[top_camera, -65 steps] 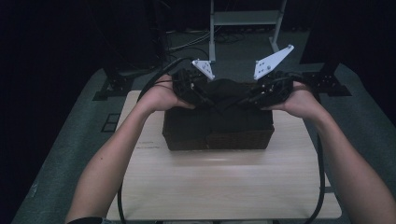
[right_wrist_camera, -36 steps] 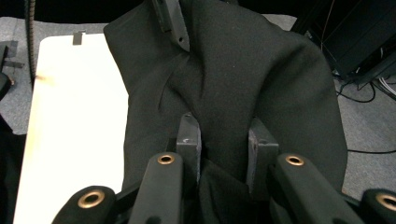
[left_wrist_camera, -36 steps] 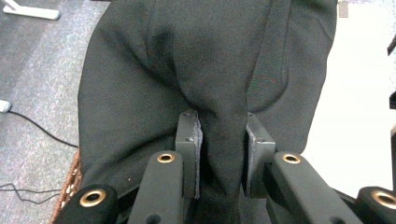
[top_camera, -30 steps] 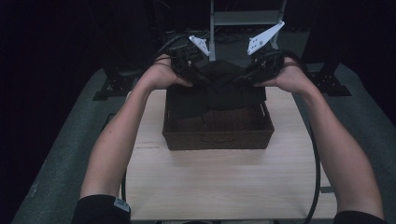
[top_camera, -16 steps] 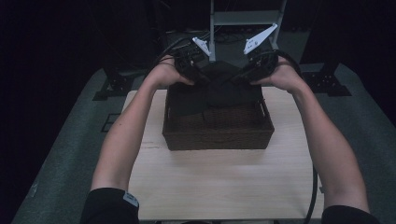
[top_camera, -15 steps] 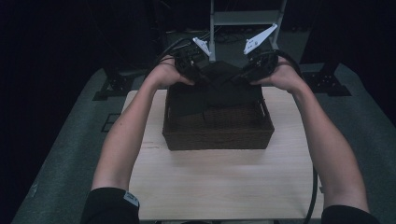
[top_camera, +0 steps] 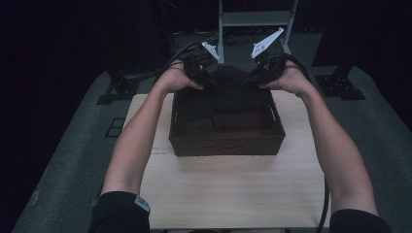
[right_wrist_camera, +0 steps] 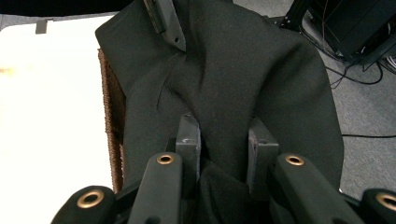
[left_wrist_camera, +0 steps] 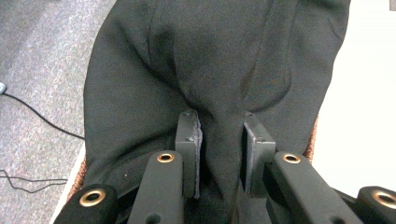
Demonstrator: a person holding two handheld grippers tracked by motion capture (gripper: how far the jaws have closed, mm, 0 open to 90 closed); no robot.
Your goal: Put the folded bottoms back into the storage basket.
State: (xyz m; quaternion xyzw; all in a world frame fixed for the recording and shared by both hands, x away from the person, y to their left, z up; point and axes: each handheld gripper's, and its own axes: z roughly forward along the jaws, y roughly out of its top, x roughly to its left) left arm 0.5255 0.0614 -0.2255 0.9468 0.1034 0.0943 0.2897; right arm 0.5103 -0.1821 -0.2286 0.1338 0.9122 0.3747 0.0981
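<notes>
Both hands have carried the dark cloth from over the basket's middle to its far rim, and lower

Table (top_camera: 233, 194): pale wood top, person's forearms reaching across it from the near edge

Basket (top_camera: 226, 141): brown woven, rectangular, on the far half of the table, its wall visible under the cloth's edge in both gripper views

Dark cloth (top_camera: 228, 94): black fabric, bunched, slung between the two grippers over the basket's far rim; one part hangs inside the basket, another drapes over the far edge toward the carpet

Left gripper (left_wrist_camera: 219, 140): jaws nearly together, a fold of the cloth pinched between the pads

Right gripper (right_wrist_camera: 224, 140): same state, jaws clamped close on a gathered ridge of the cloth

Risk, as judged: much of the fabric lies beyond the far rim, so letting go here could let its weight drag the whole piece out onto the floor; each grip is on a narrow fold that could slip if the cloth is pulled taut
</notes>
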